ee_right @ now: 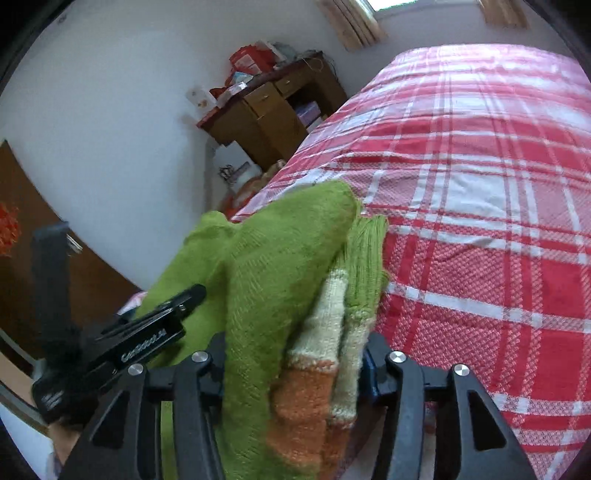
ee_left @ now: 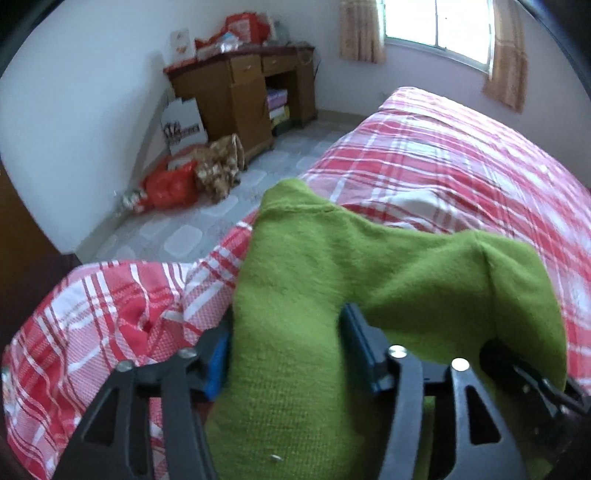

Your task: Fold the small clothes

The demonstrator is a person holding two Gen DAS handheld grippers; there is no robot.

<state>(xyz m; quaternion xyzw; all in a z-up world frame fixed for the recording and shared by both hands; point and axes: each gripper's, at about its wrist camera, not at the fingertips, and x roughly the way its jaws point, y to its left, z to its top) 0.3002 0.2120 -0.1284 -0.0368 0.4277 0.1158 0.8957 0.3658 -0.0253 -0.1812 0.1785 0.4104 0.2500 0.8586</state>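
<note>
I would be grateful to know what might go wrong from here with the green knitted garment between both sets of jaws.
1. The green knitted garment is bunched between both sets of jaws, so it may land creased.
2. It hangs near the edge of the red-and-white checked bedspread and could slide towards the tiled floor.

Red plaid bedspread (ee_left: 443,155), cluttered wooden desk (ee_left: 243,92), curtained window (ee_left: 436,26), red bag (ee_left: 171,186)
</note>
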